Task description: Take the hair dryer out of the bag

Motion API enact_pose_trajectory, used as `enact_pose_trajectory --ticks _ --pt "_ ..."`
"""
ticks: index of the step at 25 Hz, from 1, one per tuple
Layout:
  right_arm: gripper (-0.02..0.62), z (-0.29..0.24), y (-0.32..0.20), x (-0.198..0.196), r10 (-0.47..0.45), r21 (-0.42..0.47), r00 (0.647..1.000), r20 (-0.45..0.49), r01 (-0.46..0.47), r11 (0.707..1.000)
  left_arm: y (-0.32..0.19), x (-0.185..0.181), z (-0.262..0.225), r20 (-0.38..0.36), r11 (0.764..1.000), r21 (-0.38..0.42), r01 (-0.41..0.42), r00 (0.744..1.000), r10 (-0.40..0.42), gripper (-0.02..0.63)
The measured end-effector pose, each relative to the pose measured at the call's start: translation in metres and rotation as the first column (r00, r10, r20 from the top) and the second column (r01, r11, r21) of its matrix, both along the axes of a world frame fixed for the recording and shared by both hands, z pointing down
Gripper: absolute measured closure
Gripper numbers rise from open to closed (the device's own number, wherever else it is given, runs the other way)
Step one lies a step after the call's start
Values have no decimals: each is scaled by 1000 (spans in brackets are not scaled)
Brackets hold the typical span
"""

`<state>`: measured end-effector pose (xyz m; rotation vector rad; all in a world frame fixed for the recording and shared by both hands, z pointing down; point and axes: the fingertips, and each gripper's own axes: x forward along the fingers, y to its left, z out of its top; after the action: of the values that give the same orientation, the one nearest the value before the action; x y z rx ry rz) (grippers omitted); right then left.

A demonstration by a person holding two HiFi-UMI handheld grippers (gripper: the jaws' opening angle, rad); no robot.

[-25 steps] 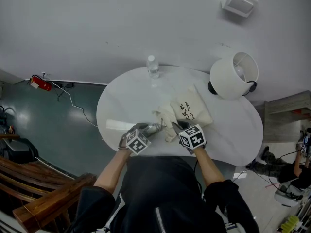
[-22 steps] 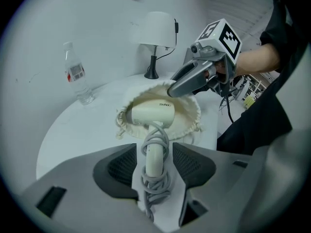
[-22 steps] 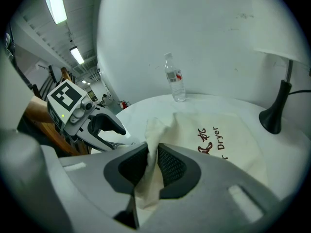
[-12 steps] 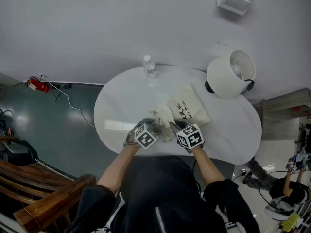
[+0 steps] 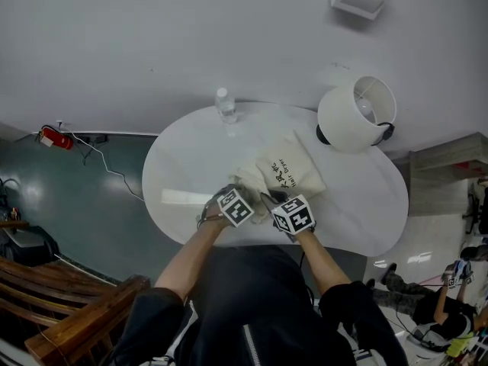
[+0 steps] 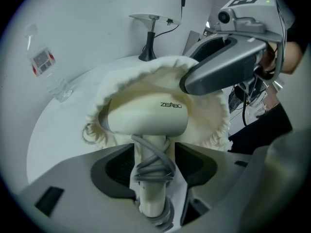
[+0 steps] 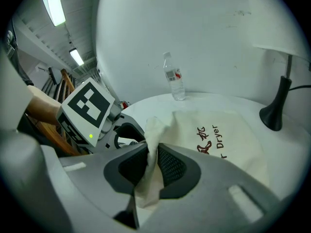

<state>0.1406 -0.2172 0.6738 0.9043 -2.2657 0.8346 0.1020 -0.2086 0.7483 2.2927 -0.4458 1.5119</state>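
A cream hair dryer [image 6: 146, 115] lies in the wide-open mouth of a cream cloth bag [image 5: 290, 170] on the white table [image 5: 183, 166]. Its handle [image 6: 151, 188], wound with a grey cord, sticks out toward me. My left gripper [image 6: 153, 154] straddles that handle; its jaws have just been opening and the pads stand slightly off it. In the head view the left gripper [image 5: 252, 202] is at the bag's near end. My right gripper [image 7: 152, 166] is shut on a fold of the bag's rim [image 7: 148, 149], and the bag's printed side [image 7: 228, 144] lies beyond.
A water bottle [image 5: 223, 104] stands at the table's far edge. A table lamp [image 5: 354, 114] with a white shade stands at the back right, its base [image 7: 274, 113] next to the bag. Wooden furniture [image 5: 61, 311] and a fire extinguisher [image 5: 53, 137] are on the left floor.
My left gripper has moved right, from the bare table up to the bag's mouth. The right gripper has kept its hold on the bag's rim in the same place.
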Motion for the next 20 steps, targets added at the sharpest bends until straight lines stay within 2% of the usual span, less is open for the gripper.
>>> enact_pose_trajectory --ticks 6,9,13,20 --pt "545 2 1 2 3 -10 1000 4 -3 1000 -1 3 17 81 999 0 -44 996 44 359" --pt "545 3 0 2 0 -12 1000 2 0 1000 0 3 18 103 998 7 -67 992 66 382" --pt "545 4 -1 4 1 -14 1000 2 -1 1000 1 3 13 87 996 22 -83 993 81 427" --pt "543 5 -2 4 -6 -10 1000 -6 6 1000 17 -1 6 61 997 -2 -80 995 80 434"
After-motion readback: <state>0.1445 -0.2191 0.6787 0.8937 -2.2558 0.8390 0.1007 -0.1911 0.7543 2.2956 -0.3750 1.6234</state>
